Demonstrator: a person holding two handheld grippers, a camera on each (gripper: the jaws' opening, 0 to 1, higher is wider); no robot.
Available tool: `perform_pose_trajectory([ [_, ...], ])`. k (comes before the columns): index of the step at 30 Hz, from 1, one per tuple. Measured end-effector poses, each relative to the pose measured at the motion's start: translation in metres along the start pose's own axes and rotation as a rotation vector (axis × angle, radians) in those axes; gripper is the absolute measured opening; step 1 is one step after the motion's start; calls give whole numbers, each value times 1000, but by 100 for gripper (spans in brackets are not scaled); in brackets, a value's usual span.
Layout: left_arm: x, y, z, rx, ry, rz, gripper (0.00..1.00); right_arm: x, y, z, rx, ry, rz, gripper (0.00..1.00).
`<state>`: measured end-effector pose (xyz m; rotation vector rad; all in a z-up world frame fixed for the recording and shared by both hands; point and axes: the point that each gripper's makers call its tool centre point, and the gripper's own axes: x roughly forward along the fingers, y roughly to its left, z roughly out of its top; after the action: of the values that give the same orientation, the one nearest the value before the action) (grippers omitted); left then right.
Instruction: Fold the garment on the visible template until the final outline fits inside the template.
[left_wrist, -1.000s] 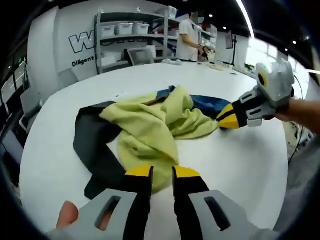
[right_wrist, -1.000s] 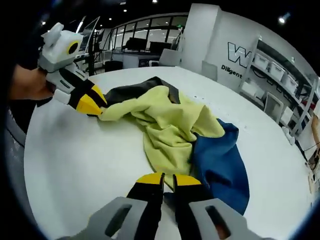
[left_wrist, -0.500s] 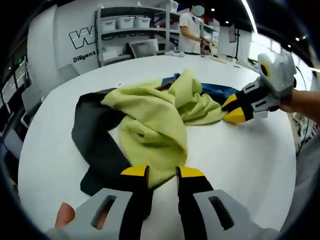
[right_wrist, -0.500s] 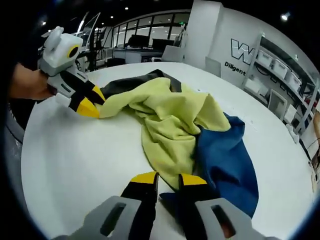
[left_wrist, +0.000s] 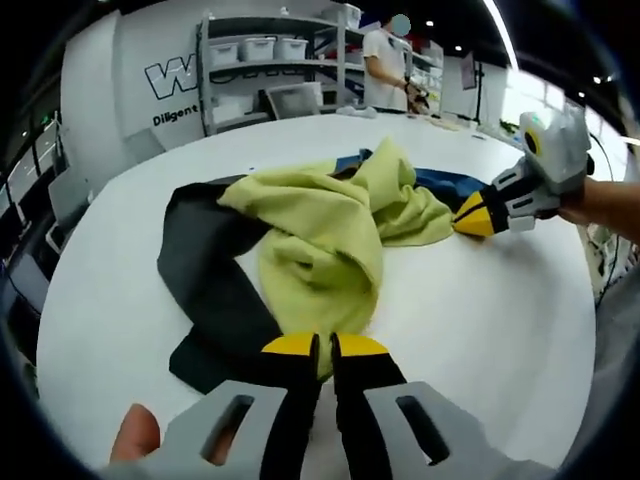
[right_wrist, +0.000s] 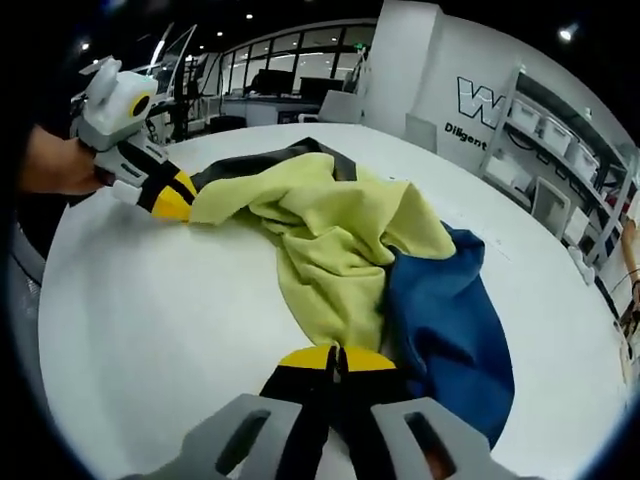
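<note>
While both grippers, left (left_wrist: 325, 347) and right (right_wrist: 336, 357), pinch shut on opposite hems of the garment (right_wrist: 350, 240) bunched between them on the white table (right_wrist: 150, 300), its cloth looks light, limp and best gripped at the edges.

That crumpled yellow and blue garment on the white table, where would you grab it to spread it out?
Best by its outer edges, I'd judge. The garment lies bunched in the middle, so pinch the thin hem at opposite ends, low along the table. The left gripper meets the yellow end; the right gripper meets the yellow-blue edge, both jaw pairs closed.
</note>
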<state>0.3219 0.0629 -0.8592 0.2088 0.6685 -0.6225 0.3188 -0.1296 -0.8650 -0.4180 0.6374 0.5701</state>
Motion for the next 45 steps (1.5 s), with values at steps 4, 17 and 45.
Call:
perform_pose_trajectory([
  [4,-1,1,0,-36,-7,-4,1,-1,0,-1,6,0,-2,0],
  [17,-11,-2,12,-68,-25,-11,0,-11,0,9,1,-1,1,0],
  [45,-57,-19,45,-141,-103,-55,0,-67,2,36,-53,-79,-42,0],
])
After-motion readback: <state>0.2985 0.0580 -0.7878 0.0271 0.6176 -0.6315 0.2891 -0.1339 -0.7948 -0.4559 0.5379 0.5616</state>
